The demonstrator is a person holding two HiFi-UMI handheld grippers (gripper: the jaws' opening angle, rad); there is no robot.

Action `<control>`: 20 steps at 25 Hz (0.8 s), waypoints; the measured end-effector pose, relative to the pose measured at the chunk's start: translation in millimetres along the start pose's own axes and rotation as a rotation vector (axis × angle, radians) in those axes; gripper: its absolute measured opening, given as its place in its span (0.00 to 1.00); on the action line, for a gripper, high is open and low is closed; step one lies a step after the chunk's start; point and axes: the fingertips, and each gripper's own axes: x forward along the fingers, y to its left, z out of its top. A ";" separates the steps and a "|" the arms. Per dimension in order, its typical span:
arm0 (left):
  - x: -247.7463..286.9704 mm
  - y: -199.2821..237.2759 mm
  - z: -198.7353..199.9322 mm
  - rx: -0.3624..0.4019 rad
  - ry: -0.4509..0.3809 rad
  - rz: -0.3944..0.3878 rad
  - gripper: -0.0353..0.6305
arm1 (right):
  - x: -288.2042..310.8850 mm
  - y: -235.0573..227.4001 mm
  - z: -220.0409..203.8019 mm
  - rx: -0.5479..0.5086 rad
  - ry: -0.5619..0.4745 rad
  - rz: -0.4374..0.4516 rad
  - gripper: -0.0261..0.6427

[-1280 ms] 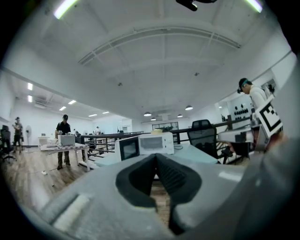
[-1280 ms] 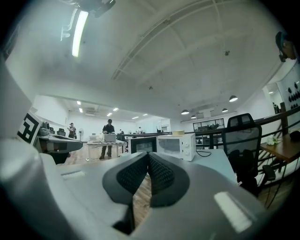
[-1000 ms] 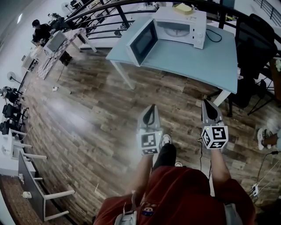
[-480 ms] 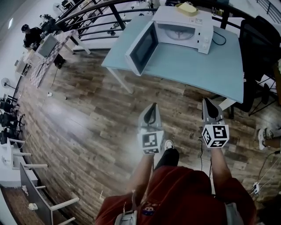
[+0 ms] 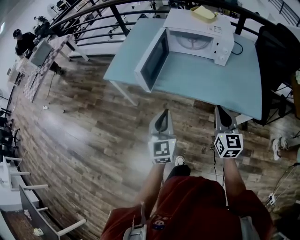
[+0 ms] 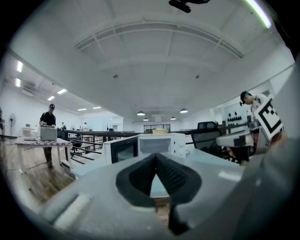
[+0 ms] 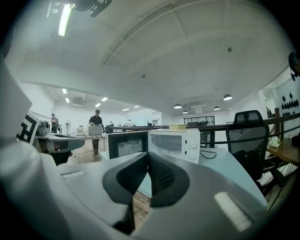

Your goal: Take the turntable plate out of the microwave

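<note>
A white microwave [image 5: 201, 30] stands on a light blue table [image 5: 206, 79], its door [image 5: 152, 58] swung open to the left. The round glass turntable plate [image 5: 192, 41] shows inside the cavity. My left gripper [image 5: 162, 114] and right gripper [image 5: 219, 110] are held side by side over the wood floor, short of the table's near edge, both pointing at the microwave. Both are shut with nothing between the jaws. The left gripper view shows its closed jaws [image 6: 156, 157] with the microwave [image 6: 159, 144] ahead; the right gripper view shows the same [image 7: 148, 154], microwave [image 7: 173, 143] beyond.
A yellow object [image 5: 203, 11] lies on top of the microwave. A black chair [image 5: 276, 51] stands at the table's right end, and a dark railing [image 5: 117, 14] runs behind. A person [image 5: 23, 40] stands at a far desk on the left. A cable [image 5: 239, 47] trails from the microwave.
The table and microwave have come nearer and lower in the head view as I walk toward them. Both grippers stay shut and keep their places side by side.
</note>
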 end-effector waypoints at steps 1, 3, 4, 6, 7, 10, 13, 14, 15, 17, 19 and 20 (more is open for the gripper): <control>5.6 5.3 -0.1 0.000 0.000 -0.004 0.05 | 6.3 1.5 2.0 -0.001 -0.001 -0.003 0.04; 15.0 14.8 1.2 -0.001 -0.005 -0.006 0.05 | 16.7 4.0 6.2 -0.005 -0.005 -0.008 0.04; 19.4 18.5 2.7 -0.001 -0.010 -0.008 0.05 | 21.1 4.4 8.6 -0.007 -0.008 -0.011 0.04; 28.6 22.8 6.8 -0.001 -0.020 -0.015 0.05 | 29.1 3.2 13.1 -0.010 -0.014 -0.018 0.04; 32.9 24.1 8.3 0.000 -0.023 -0.020 0.05 | 33.1 2.2 14.4 -0.010 -0.016 -0.021 0.04; 46.1 27.3 8.0 0.001 -0.025 -0.031 0.05 | 45.0 -1.1 14.2 -0.009 -0.018 -0.029 0.04; 67.1 31.3 7.5 0.004 -0.021 -0.032 0.05 | 62.8 -10.1 14.7 -0.010 -0.022 -0.030 0.04; 76.5 32.3 7.2 0.006 -0.020 -0.034 0.05 | 70.9 -15.5 14.2 -0.005 -0.023 -0.032 0.04; 86.1 33.0 5.9 0.007 -0.015 -0.038 0.05 | 79.3 -21.2 12.8 0.003 -0.023 -0.036 0.04; 104.4 34.0 -0.3 0.007 0.005 -0.044 0.05 | 95.2 -31.8 9.4 0.018 -0.027 -0.041 0.04; 123.4 34.5 -2.2 0.018 -0.001 -0.045 0.05 | 109.7 -42.5 7.0 0.023 -0.030 -0.043 0.04; 133.3 34.9 -1.0 0.025 -0.009 -0.044 0.05 | 117.3 -48.3 6.8 0.025 -0.031 -0.045 0.04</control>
